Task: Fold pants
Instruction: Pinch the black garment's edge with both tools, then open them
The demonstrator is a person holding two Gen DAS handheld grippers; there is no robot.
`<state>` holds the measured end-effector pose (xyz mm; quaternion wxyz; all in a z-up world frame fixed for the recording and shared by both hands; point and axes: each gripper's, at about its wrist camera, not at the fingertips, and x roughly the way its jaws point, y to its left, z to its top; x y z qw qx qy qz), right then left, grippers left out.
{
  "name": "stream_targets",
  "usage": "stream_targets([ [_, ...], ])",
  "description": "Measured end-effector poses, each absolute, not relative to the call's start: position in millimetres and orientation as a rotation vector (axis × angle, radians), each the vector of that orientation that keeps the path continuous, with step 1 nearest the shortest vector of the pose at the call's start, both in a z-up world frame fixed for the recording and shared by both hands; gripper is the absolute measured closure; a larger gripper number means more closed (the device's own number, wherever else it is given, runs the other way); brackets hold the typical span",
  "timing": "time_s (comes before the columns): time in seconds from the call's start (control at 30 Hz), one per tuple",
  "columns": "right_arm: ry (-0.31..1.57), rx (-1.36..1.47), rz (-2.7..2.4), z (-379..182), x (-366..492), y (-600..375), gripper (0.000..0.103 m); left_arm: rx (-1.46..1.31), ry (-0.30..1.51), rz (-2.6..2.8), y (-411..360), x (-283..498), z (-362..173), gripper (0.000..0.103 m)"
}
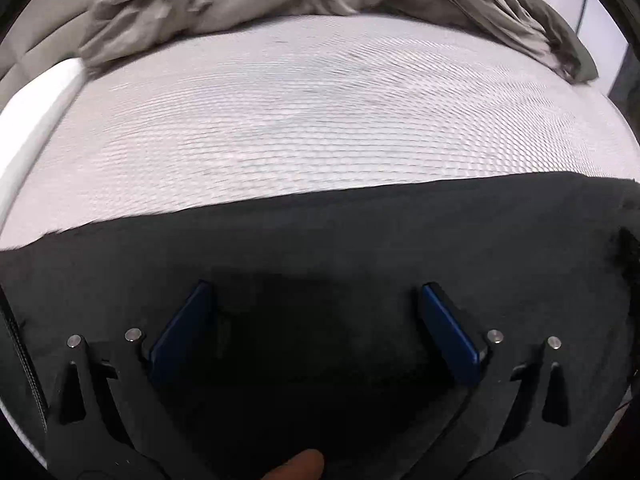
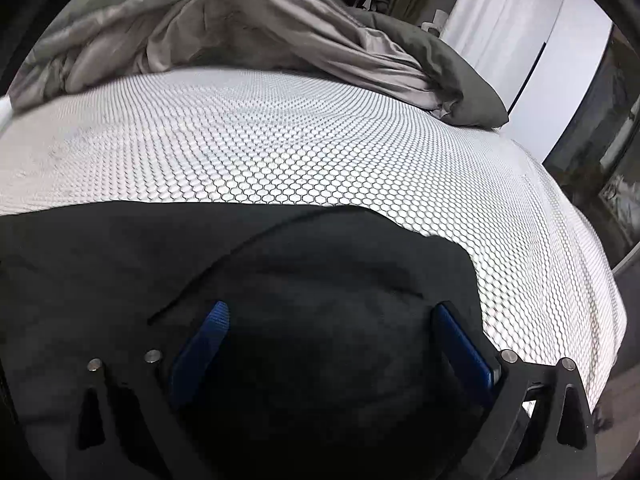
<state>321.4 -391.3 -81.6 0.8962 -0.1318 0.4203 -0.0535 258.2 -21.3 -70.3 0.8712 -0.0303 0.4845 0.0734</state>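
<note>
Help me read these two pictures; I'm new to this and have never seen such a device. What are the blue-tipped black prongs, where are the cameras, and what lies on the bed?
No robot arm is here: a person holds a two-fingered claw in each hand, and a fisheye camera on each looks forward along its fingers. One picture comes from the left claw, the other from the right claw. The blue strips are the pads on the inner faces of the fingers. Both claws are open, gripping nothing, and hang over black pants spread on a bed with a white honeycomb-patterned cover. A crumpled grey duvet lies at the far end. A fingertip of the person shows at the bottom of the left picture.
</note>
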Motion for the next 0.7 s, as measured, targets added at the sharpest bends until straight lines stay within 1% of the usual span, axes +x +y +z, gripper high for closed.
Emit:
stream_targets([
  [0.1,0.846,-0.189,0.029,-63,298,-387,0.001,-0.086,0.973,0.167,14,224,-59,0.001],
  [0.17,0.849,-0.116,0.192,-56,274,-371,0.001,-0.096,0.991,0.136,25,199,-61,0.001],
  [0.23,0.854,-0.110,0.306,-59,256,-352,0.001,-0.034,1.015,0.084,25,181,-66,0.001],
  [0.3,0.884,-0.169,0.394,-73,242,-329,0.001,0.099,1.011,0.055,25,169,-74,0.000],
  [0.4,0.898,-0.310,0.376,-97,233,-315,0.001,0.103,0.991,-0.001,49,148,-78,0.000],
  [0.53,0.886,-0.306,0.198,-95,239,-363,0.001,0.008,0.990,0.126,115,127,-71,0.000],
  [0.57,0.884,-0.300,0.156,-95,241,-372,0.001,-0.037,0.985,0.144,129,122,-70,0.003],
  [0.6,0.881,-0.286,0.142,-93,240,-379,0.001,-0.082,0.978,0.125,136,119,-67,0.010],
  [0.63,0.878,-0.250,0.148,-89,240,-386,0.001,-0.106,0.975,0.124,139,117,-63,0.015],
  [0.7,0.860,-0.213,0.159,-79,236,-385,0.001,-0.097,0.953,0.136,134,116,-56,0.018],
])
